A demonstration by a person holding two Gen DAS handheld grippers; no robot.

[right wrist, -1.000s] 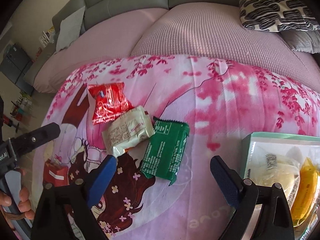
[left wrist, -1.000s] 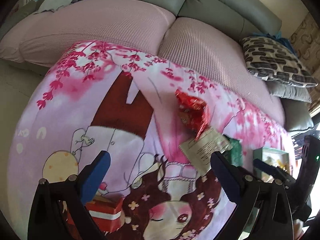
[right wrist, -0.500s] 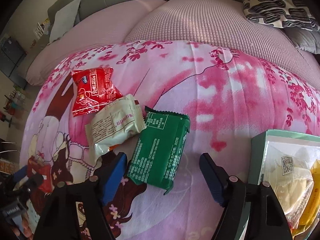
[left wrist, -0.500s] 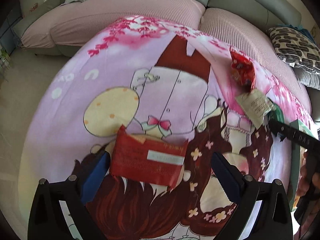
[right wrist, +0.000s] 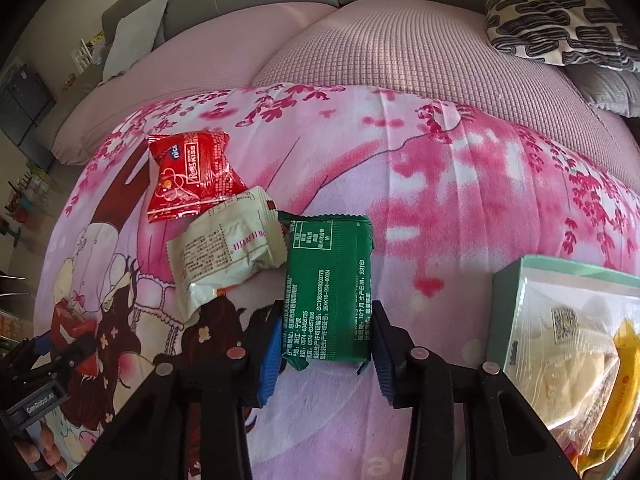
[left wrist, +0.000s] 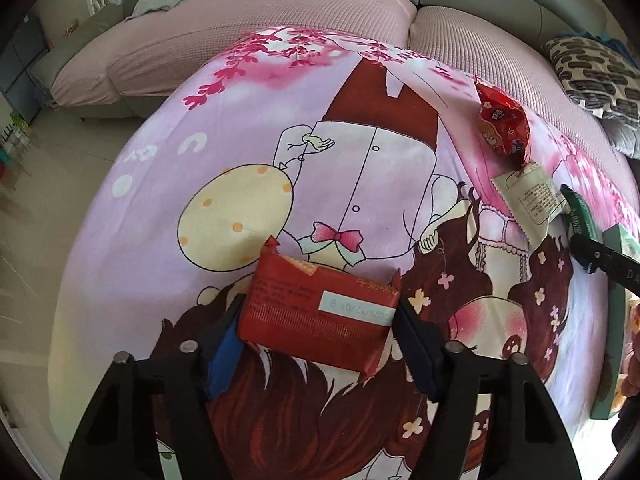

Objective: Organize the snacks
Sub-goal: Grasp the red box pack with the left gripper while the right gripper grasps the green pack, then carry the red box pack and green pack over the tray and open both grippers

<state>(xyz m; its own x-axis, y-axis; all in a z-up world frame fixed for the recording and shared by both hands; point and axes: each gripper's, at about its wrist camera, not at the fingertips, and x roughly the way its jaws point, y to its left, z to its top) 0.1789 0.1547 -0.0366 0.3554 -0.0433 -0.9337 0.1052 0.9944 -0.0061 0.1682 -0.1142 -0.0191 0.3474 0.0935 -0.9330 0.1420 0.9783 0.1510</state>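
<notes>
The left tool (left wrist: 318,326) pinches a dark red snack pack (left wrist: 320,314) across its short ends, its blue pads pressed against both sides, and the pack lies flat on the cartoon-printed pink sheet (left wrist: 360,184) that covers the surface. In the right wrist view the right tool (right wrist: 324,346) is clamped on the near end of a green snack pack (right wrist: 330,284), one pad touching each long edge, with the pack pointing away towards the far side. Just left of the green pack lies a cream packet (right wrist: 226,252), its right corner touching the green pack's far left corner, and a bright red bag (right wrist: 190,174) rests beyond it, its near edge overlapped by the cream packet. To the near right stands a pale green box (right wrist: 520,280) with its top open; inside it sit a clear bag of pale pieces (right wrist: 560,344) and a yellow packet (right wrist: 624,384) against the right side. The left tool and its dark red pack also show small at the left edge of the right wrist view, well apart from the other snacks. Beyond the sheet runs a pink-covered sofa seat (right wrist: 400,48) with a grey backrest, and a black-and-cream patterned cushion (right wrist: 560,20) sits at its far right.
</notes>
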